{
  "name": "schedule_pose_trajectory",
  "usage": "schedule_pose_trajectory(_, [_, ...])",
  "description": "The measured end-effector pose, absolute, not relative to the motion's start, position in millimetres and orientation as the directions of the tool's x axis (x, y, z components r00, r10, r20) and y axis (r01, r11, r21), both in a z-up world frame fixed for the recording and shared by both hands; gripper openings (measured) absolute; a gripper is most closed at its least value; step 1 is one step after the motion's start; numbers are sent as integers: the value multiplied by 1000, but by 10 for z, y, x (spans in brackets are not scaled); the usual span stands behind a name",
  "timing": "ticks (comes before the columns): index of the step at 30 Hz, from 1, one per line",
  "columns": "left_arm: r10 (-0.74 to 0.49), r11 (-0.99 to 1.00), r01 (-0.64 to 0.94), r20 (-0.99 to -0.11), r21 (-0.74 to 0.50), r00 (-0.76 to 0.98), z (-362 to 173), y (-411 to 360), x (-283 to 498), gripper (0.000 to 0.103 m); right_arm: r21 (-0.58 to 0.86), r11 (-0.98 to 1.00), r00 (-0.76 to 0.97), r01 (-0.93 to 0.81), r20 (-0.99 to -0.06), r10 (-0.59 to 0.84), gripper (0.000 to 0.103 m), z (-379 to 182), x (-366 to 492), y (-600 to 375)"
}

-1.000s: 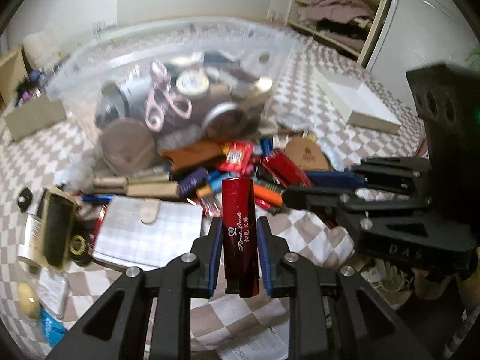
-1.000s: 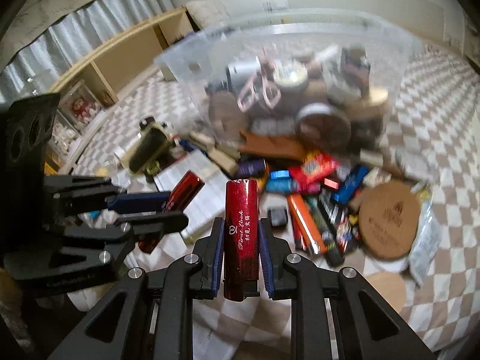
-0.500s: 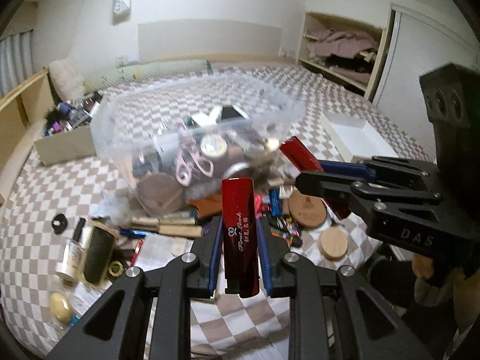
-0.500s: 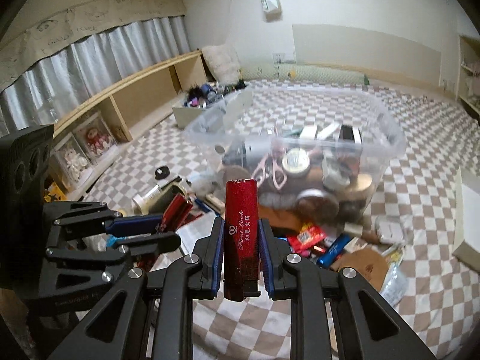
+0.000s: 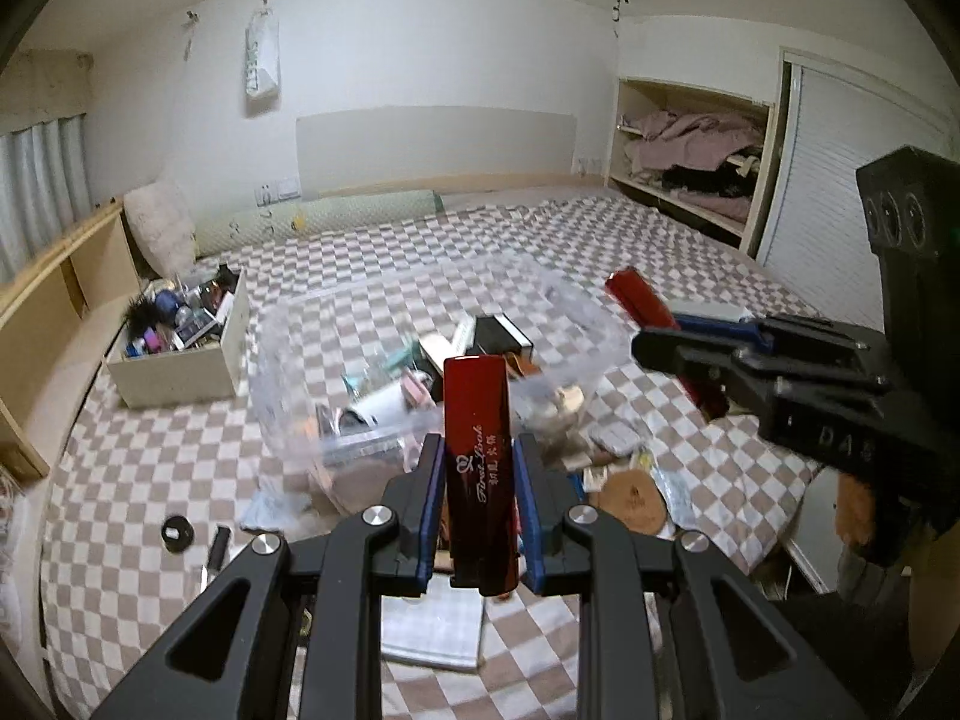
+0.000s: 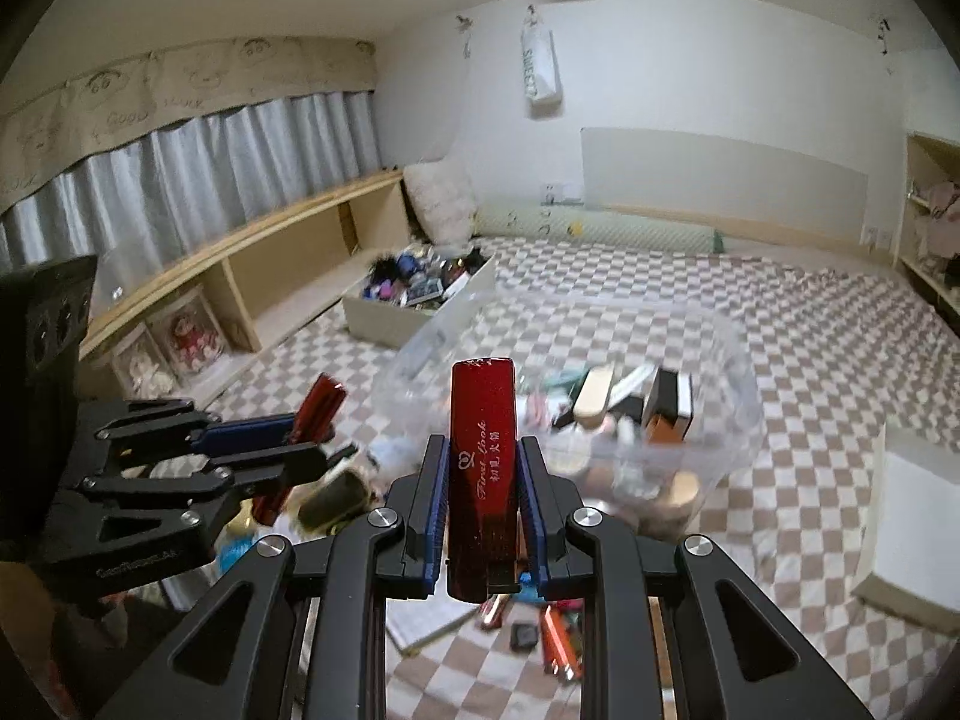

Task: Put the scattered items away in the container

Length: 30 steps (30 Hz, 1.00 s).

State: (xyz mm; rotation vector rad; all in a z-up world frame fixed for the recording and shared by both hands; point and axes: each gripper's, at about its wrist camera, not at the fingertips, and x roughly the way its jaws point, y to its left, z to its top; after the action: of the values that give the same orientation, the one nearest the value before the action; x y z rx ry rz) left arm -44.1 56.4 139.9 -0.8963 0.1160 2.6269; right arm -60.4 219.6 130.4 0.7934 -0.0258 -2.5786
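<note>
My left gripper [image 5: 478, 468] is shut on a dark red glossy case [image 5: 480, 456] with gold lettering, held upright. My right gripper [image 6: 482, 468] is shut on a matching red case [image 6: 483, 462]. Each gripper shows in the other's view: the right one [image 5: 648, 336] at the right, the left one [image 6: 318, 438] at the left, each with its red case. Both are held high, short of the clear plastic container [image 5: 432, 360], also in the right wrist view [image 6: 570, 420], which holds several small items. Scattered items [image 6: 540, 624] lie on the checkered cover below.
A beige open box [image 5: 180, 354] of clutter stands at the left of the container. A round wooden disc [image 5: 630, 495] and a checkered notebook [image 5: 432, 630] lie near me. A white box lid [image 6: 912, 516] lies at the right. Shelves line the left wall.
Both grippers have risen and tilted up with their red cases, so the container and the scattered pile now sit lower and farther off in both views.
</note>
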Motion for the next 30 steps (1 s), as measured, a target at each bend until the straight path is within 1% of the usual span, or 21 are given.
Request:
schedule_pose_trajectory(7, [294,-942,-334,-570,-35,-768,1569,497,-830,23,147,-915,-772,377,-496,-398,23,1516,-1042,2292])
schedule_pose_trajectory(15, [272,-954,-297,-536,-41,-799,1602,427,-1344,23,199,-916,-766,348,-504,-400,23,1415,-1602,2275])
schedule_pose_trajectory(19, [264,-958,-282,-553,-55,-790,1472,399,-1594,23,239,-909,-754,341,-508,-416,23,1313,-1860,2227])
schedule_pose_trajectory(25, [259,-961,-262,-594,-83,-761,1234,396,-1887,23,279,-908,-726,312,-547,-417,23,1065,-2194,2145])
schedule_pose_trajectory(30, [251,-961,-268,-618,-67,-745,1148,390,-1898,23,287,-907,-707,308,-570,-420,23,952,-2267,2111])
